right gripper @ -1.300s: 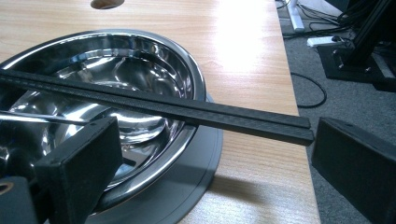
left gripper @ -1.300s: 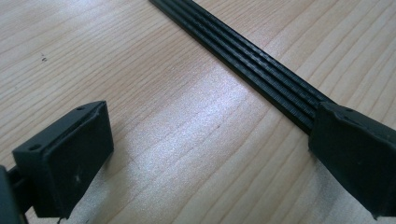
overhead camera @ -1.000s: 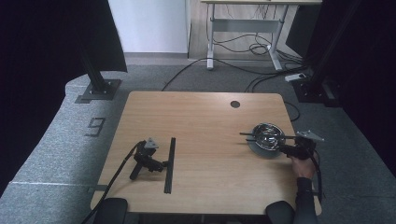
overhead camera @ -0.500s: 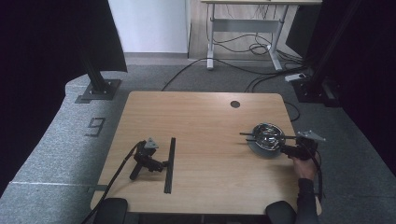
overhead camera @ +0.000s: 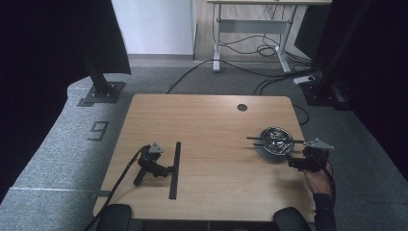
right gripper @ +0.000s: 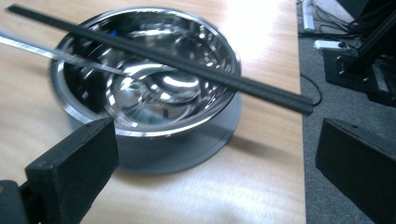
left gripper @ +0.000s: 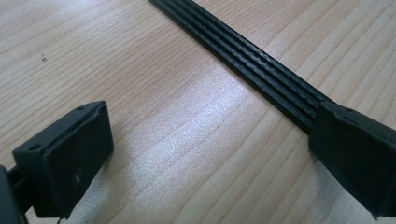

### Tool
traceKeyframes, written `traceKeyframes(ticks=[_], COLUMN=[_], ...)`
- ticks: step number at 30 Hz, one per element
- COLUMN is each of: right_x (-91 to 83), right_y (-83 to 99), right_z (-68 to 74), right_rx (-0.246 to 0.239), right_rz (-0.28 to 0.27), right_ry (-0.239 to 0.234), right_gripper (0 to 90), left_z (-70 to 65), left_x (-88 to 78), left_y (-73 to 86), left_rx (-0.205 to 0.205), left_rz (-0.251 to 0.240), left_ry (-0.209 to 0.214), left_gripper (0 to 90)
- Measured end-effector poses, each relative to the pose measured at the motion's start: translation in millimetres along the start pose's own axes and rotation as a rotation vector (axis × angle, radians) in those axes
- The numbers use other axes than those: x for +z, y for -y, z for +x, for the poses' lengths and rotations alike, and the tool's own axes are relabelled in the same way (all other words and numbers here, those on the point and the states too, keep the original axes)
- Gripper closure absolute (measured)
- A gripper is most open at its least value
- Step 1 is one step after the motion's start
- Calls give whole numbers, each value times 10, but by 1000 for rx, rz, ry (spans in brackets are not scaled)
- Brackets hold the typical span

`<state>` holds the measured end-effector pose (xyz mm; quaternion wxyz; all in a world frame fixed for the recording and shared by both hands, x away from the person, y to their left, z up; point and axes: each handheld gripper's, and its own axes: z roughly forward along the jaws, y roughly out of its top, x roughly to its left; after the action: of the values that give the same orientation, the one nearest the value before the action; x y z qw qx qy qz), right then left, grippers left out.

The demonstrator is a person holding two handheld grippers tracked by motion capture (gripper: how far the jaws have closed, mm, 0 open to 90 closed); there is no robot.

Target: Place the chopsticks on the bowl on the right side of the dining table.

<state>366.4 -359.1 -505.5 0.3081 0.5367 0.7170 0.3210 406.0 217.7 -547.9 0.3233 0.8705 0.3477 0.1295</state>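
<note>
High view: right gripper (overhead camera: 294, 162) hand-held beside steel bowl (overhead camera: 274, 143), left gripper (overhead camera: 161, 169) lying by ribbed strip (overhead camera: 174, 169); left gripper view: jaws wide, empty; right gripper view: jaws wide, black rod (right gripper: 159, 58) across bowl ungrasped — pickup pending.

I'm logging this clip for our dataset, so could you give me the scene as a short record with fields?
surface: wooden table
right gripper: held in a hand, jaws open, beside the steel bowl
left gripper: lying on the table, jaws open, no hand on it
bowl: steel bowl upright near the table's right edge
on bowl: black chopsticks laid across the rim
in bowl: a spoon-like metal utensil, blurred
other: black ridged strip flat beside the left gripper
</note>
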Motion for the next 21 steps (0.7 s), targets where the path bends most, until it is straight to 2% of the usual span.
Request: traceKeyframes(ticks=[5, 11, 21], right_x=[-146, -306, -448], right_y=[17, 27, 23], right_z=[63, 135, 330], right_rx=[-25, -29, -62], right_rz=[23, 42, 64], right_ry=[-14, -39, -101], right_gripper=[0, 0, 0], left_z=[1, 1, -1], left_x=[0, -1, 1], left_y=[0, 0, 1], left_rx=[0, 1, -2], left_rz=[0, 0, -3], left_ry=[0, 0, 0], left_gripper=[0, 0, 0])
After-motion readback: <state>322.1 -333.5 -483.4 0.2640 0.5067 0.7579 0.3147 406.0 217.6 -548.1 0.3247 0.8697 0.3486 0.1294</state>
